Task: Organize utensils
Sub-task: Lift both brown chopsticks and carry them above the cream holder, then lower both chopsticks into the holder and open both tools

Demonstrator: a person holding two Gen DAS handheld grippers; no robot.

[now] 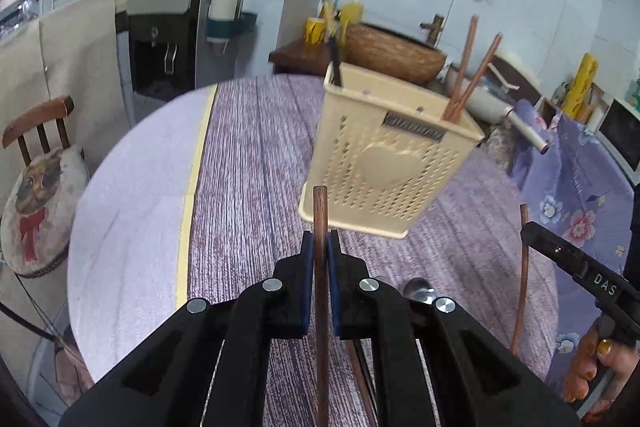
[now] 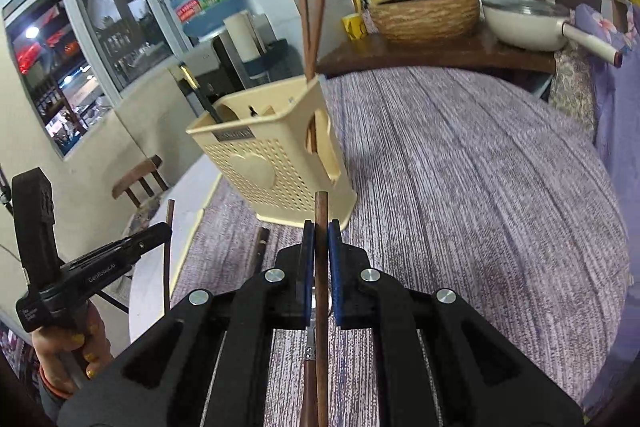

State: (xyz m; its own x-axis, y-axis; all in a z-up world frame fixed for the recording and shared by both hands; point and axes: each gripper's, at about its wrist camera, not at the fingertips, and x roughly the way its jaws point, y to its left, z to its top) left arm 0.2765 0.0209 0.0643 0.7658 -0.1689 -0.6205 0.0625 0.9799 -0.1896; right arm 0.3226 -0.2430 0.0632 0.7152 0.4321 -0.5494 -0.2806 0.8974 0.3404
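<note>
The left tongs (image 1: pixel 320 247) are clamped on a brown chopstick (image 1: pixel 320 211) standing upright; the cream utensil holder (image 1: pixel 388 163) on the worktop (image 1: pixel 248 155) lies ahead, slightly right; the right tongs (image 2: pixel 320 247), clamping another chopstick (image 2: pixel 321 215), have it ahead-left, about equally near
</note>
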